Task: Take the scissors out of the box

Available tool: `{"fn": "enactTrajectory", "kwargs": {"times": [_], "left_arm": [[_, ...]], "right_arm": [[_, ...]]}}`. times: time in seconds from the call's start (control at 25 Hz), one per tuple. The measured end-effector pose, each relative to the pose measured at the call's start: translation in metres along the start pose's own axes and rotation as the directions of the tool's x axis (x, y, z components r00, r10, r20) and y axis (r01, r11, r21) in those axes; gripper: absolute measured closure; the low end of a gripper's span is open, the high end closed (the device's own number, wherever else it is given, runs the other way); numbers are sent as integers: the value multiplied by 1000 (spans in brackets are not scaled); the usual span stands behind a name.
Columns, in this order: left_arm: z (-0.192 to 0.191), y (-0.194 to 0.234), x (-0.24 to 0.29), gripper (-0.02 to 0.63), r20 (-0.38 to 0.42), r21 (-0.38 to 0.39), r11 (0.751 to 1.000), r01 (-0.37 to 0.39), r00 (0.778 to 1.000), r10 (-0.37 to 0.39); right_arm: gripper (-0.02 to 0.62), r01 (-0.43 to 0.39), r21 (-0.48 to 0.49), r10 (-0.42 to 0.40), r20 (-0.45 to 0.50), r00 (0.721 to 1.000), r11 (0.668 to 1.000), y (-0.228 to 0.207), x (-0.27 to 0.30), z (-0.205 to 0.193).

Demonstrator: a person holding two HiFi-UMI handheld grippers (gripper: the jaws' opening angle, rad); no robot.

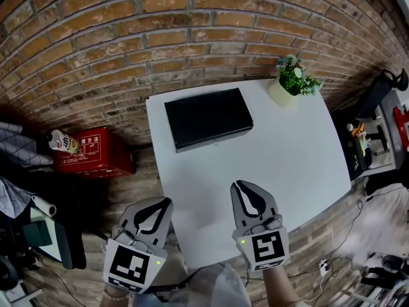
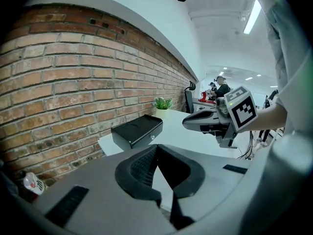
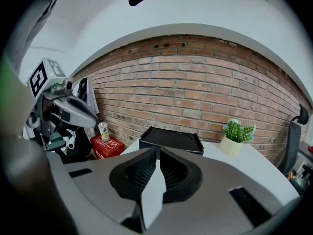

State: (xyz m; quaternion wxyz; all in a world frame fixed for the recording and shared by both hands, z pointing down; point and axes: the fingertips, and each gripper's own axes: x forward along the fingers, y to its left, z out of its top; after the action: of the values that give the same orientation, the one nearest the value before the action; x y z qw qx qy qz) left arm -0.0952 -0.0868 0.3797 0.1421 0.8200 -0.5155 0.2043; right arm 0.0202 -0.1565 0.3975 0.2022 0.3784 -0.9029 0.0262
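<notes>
Black box (image 1: 208,117) rests on a white table (image 1: 294,152). Our left gripper (image 1: 167,201) and right gripper (image 1: 237,185) have jaws together, empty. Only the left gripper view shows a distant person (image 2: 222,88).

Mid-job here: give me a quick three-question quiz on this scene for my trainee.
1. Fill in: the left hand-held gripper and the right hand-held gripper both have their jaws ___.
2. The black box lies: A on the white table; B under it; C propped against it.
3. True or false: the scissors lie in plain sight on the table.
Key: 1 shut; 2 A; 3 false.
</notes>
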Motion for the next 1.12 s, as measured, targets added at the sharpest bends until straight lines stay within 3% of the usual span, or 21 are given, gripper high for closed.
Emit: {"fn": "enactTrajectory", "kwargs": {"times": [0.64, 1.12], "left_arm": [[-9, 9, 28, 589, -13, -56, 996, -63, 998, 62], [-16, 20, 32, 589, -17, -71, 994, -89, 996, 88]], "right_arm": [[543, -61, 65, 65, -61, 996, 996, -17, 68, -28], [540, -56, 93, 67, -114, 991, 994, -22, 115, -50]]}}
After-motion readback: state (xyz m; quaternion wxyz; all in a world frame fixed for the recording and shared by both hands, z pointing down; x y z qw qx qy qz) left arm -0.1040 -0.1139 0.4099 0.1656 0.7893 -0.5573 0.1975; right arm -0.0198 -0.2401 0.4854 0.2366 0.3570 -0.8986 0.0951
